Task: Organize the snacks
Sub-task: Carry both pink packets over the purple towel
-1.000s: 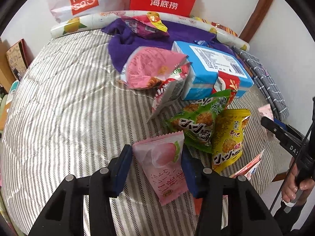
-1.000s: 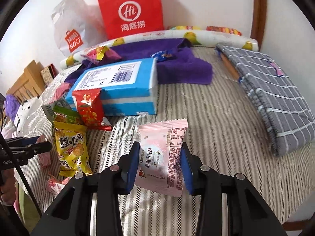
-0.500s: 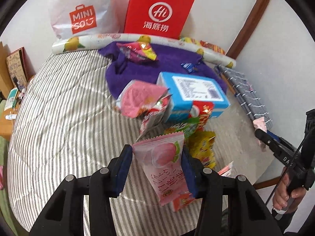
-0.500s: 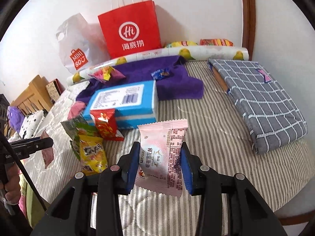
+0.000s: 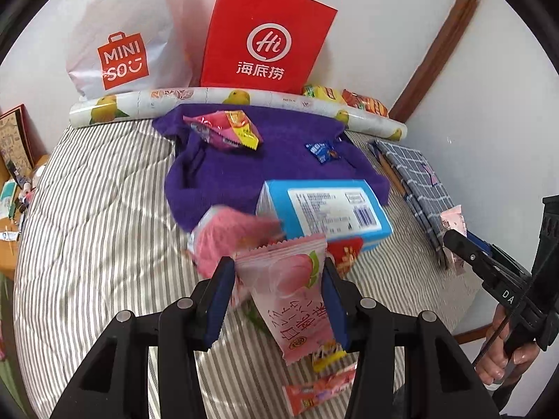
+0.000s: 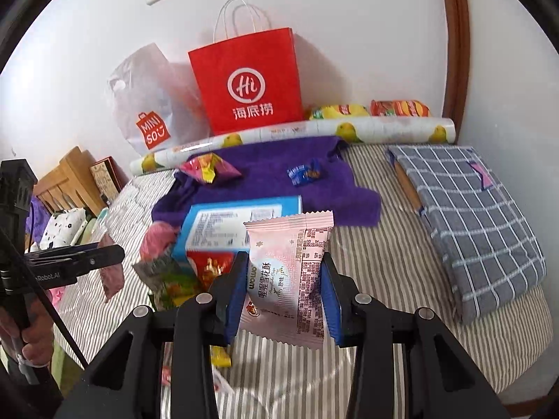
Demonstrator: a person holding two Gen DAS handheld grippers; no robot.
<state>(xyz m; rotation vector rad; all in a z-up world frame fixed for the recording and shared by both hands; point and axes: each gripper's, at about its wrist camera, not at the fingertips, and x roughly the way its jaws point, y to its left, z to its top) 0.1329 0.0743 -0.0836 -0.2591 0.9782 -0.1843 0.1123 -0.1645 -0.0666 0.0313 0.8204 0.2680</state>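
Observation:
My left gripper is shut on a pink peach snack packet and holds it above the striped bed. My right gripper is shut on a pale pink nougat packet, also held in the air. Below lie a blue box, a pink bag, a red packet and a green packet. On the purple towel lie a pink-yellow packet and a small blue candy.
A red paper bag and a white Miniso bag stand against the back wall behind a printed roll. A folded grey checked cloth lies at the bed's right. Wooden furniture stands at the left.
Both grippers have risen and pulled back from the snack pile with their packets still held. The bags and wall now show more fully.

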